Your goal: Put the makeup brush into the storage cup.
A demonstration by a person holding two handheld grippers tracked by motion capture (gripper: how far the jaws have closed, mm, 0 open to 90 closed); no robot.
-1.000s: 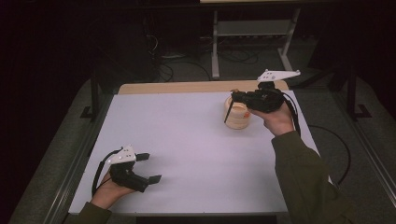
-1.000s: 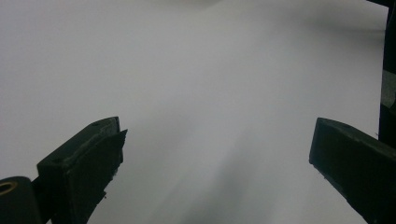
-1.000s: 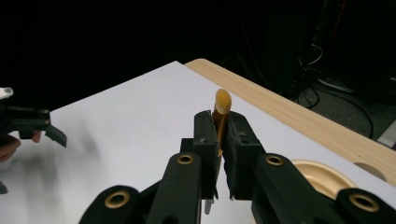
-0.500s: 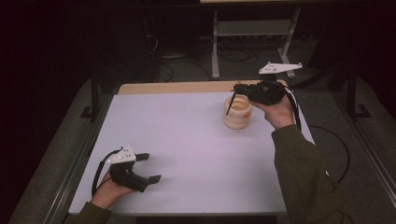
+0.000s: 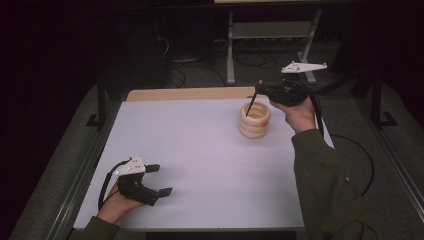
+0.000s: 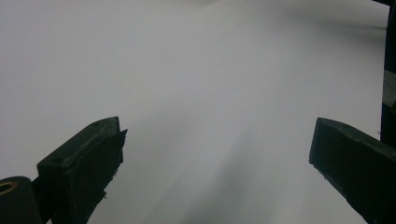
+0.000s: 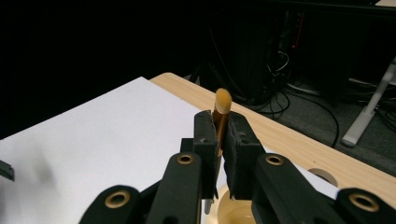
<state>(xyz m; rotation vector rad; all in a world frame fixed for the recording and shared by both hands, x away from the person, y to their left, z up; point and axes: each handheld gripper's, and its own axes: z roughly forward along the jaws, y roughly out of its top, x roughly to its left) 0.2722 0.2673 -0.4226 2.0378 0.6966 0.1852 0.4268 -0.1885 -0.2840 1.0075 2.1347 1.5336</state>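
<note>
I watched my right gripper point(image 5: 257, 93) clamp a brush point(image 7: 221, 116) above the ringed wooden holder point(image 5: 254, 120), far-right on the white table point(image 5: 200, 150); left gripper point(image 5: 159, 180) idled open near me; beyond, dark cabled floor point(image 5: 200, 70).

We can't really make out what the thin dark stick point(image 5: 251, 105) is in the high view, it's too small. In the right gripper view its lower end is hidden behind the right gripper point(image 7: 220, 140), and the wooden holder point(image 7: 233, 210) gets cut off at the bottom edge.
</note>
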